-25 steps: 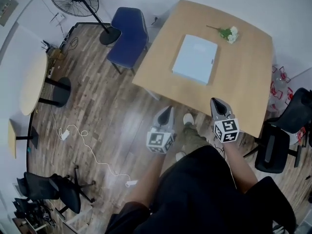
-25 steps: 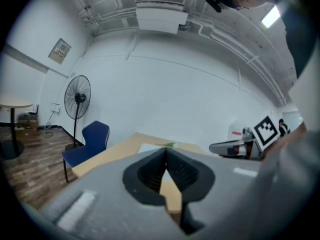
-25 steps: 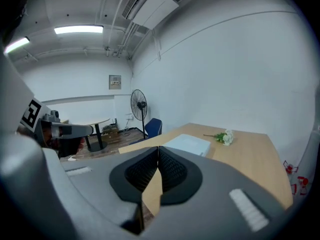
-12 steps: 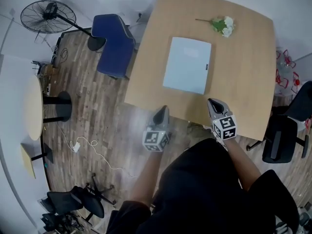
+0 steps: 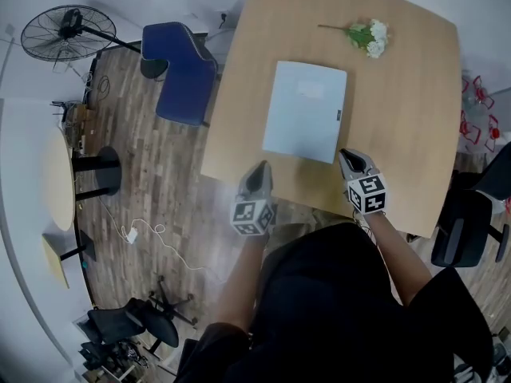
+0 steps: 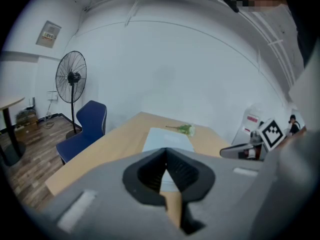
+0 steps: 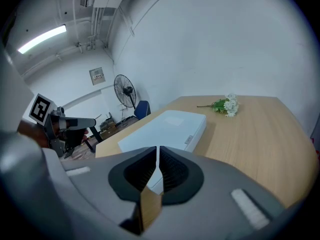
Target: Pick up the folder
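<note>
Head view looks steeply down over the person's dark clothing. Both bare forearms reach forward, and each gripper tilts down toward the table's near edge. The left gripper [image 5: 259, 168] hangs at that edge, near the folder's near left corner but apart from it. Its jaws are pressed together with nothing in them. The right gripper [image 5: 350, 157] is just beside the folder's near right corner. Its jaws are beginning to part, with a thin slit between them and nothing in it.

The pale blue folder [image 5: 306, 110] lies flat and closed in the middle of the wooden table [image 5: 407, 126]. Beyond it, toward the far edge, lies a sprig of white flowers [image 5: 371, 37]. Left of the table a blue chair [image 5: 182, 70] and a floor fan [image 5: 60, 32] stand on the wood floor [image 5: 160, 182], and a black office chair [image 5: 463, 226] stands at the right.
</note>
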Demonstrator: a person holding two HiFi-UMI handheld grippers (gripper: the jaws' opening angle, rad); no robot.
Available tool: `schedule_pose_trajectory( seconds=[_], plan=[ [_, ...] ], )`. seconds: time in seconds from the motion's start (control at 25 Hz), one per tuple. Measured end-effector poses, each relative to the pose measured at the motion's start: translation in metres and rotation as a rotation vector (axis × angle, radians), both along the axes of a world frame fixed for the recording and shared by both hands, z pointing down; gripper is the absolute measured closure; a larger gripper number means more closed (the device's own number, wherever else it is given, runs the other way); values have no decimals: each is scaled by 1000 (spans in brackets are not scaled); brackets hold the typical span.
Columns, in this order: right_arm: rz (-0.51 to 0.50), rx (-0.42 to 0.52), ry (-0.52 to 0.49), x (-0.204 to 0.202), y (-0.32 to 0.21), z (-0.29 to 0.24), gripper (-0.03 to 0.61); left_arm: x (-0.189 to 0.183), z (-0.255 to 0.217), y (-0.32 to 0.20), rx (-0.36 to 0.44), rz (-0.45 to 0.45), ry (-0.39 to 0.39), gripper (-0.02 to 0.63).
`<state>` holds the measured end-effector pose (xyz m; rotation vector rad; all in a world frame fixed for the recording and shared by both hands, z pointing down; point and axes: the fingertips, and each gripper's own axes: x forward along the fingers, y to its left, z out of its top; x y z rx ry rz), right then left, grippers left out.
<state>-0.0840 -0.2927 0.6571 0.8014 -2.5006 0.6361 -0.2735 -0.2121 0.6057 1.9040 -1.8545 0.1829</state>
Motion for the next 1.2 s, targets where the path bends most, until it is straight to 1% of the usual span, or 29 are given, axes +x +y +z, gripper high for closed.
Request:
schedule_pose_trajectory(
  seconds=[0.2,0.32,0.44,0.6,0.72,0.8,0.92,0.96,1.0,1.12,1.2],
  plan=[
    [56,-24,1,-6,-27,14,549,-9,11,-22,-34,7,-7,612],
    [90,-85,-12,-13,-40,27,489,-23,23,-39,-53,-14,18,612],
    [141,-140,-8,-17,-50,45,449,-38,40,-59,-79,-27,49,612],
    [205,-232,-19,-21,-61,68,365,-51,60,-89,-119,6,62,612],
    [222,-293,-46,-27,-69,78,342,-53,70,-115,-132,63,103,608],
    [222,-329,-47,-33,-73,86,329,-55,77,-131,-145,100,133,544],
    [220,-391,-34,-41,-73,98,277,-56,90,-145,-171,150,164,466],
    [211,-402,-29,-44,-73,101,240,-56,95,-149,-183,166,189,433],
    [200,-407,-23,-48,-73,104,221,-55,101,-152,-199,181,224,396],
    [186,-427,-12,-56,-75,111,187,-53,120,-159,-259,212,338,299],
    [199,-452,-26,-58,-77,118,156,-49,132,-160,-299,240,370,279]
  ],
)
